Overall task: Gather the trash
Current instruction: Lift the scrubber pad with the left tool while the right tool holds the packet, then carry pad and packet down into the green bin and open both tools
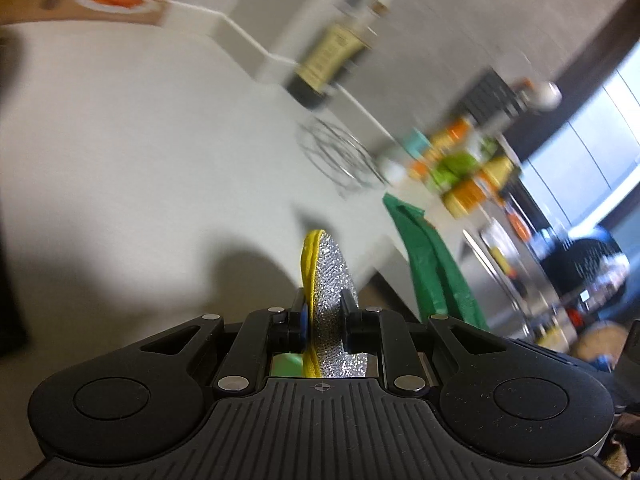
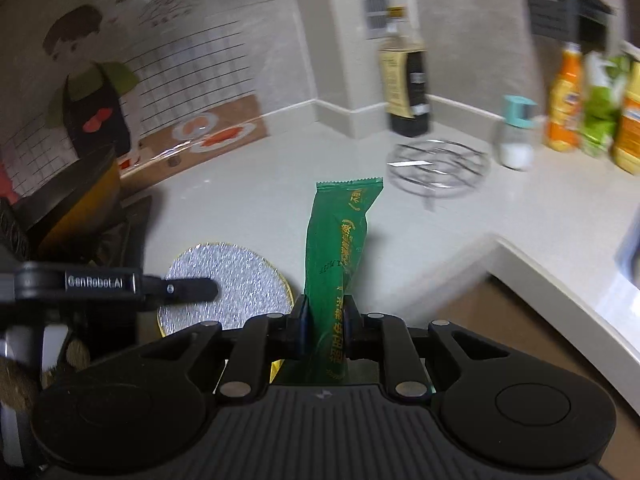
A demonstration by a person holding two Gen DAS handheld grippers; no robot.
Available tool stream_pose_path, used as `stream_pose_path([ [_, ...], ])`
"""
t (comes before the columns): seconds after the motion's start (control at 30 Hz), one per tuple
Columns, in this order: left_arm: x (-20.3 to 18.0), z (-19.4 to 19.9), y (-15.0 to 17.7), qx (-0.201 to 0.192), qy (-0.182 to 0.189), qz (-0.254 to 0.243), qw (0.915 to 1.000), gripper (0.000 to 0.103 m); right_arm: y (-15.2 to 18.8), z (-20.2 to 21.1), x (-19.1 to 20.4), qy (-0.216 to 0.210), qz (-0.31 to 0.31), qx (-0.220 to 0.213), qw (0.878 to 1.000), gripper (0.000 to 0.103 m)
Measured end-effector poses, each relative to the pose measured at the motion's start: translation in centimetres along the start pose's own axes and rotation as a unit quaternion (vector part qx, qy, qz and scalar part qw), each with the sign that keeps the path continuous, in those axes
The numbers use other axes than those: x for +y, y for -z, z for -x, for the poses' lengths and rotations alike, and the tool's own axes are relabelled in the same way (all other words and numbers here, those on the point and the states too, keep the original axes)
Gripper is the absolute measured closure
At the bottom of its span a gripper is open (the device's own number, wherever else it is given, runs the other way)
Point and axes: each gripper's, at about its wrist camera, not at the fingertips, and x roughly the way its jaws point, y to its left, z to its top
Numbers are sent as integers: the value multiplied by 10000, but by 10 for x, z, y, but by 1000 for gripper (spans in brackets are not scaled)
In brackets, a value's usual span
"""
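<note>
My left gripper (image 1: 323,316) is shut on a round silver glitter disc with a yellow rim (image 1: 334,276), held edge-on above the white counter (image 1: 120,140). In the right wrist view the same disc (image 2: 228,284) shows flat-faced at lower left, with the left gripper's finger (image 2: 188,290) across it. My right gripper (image 2: 325,326) is shut on a long green snack wrapper (image 2: 340,236) that stands up between its pads, lifted off the counter (image 2: 260,184). That wrapper (image 1: 432,264) hangs at the right of the left wrist view.
A dark sauce bottle (image 2: 406,80) stands in the corner by a wire trivet (image 2: 438,164). A small jar with a teal lid (image 2: 514,136) and orange and green bottles (image 2: 564,100) line the right wall. A stove with a dark pan (image 2: 72,200) is left; the counter edge (image 2: 560,292) runs right.
</note>
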Motion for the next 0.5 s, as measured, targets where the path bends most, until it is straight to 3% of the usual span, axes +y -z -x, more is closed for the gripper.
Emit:
stream_pose_path([
  [0.2,-56,-54,48,754,-67,-348,9965,84,55,37,-67,355,-418,44,9985,87],
  [0.5,-103,-137,136,1838,-315,-744,9796,84,157,66,-169,805,-1335,525,9864,87],
])
